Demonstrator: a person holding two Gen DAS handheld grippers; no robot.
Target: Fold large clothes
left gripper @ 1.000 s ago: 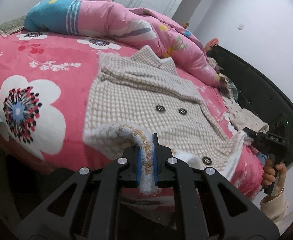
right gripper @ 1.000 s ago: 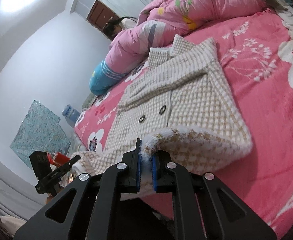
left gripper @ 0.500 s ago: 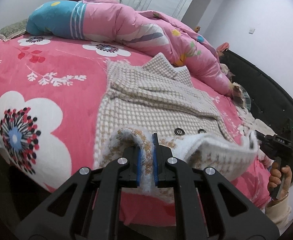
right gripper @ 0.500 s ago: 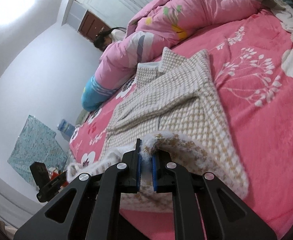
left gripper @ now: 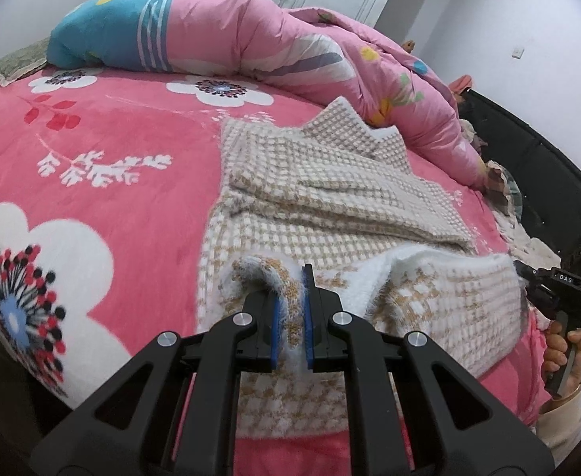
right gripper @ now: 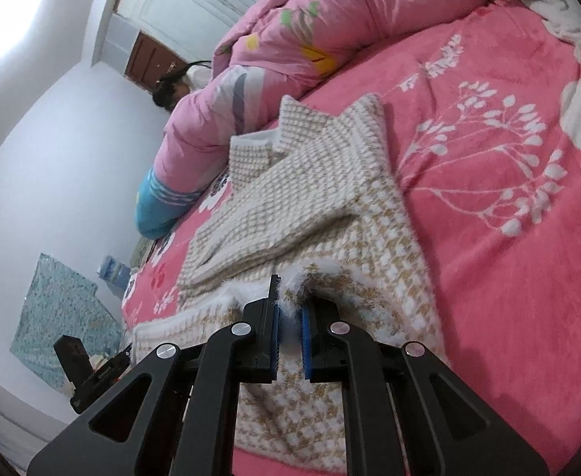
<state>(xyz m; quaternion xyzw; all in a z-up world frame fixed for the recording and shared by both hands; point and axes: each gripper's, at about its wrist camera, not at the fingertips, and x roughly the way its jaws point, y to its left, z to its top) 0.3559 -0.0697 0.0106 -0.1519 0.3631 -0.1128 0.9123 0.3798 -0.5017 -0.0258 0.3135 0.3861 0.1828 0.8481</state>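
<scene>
Two grippers, each clamped on the fuzzy hem of one checked beige coat (left gripper: 330,214): left gripper (left gripper: 290,317), right gripper (right gripper: 288,319). Coat lies on a pink floral blanket (left gripper: 92,150), hem lifted over its body. Pink quilt (left gripper: 290,43) bunched just behind the collar; black bed frame (left gripper: 536,182) alongside.

Pink flower blanket (left gripper: 92,166) on the bed, puffy pink quilt (left gripper: 290,47) at 12 o'clock, teal cloth (right gripper: 60,317) at 9 o'clock
</scene>
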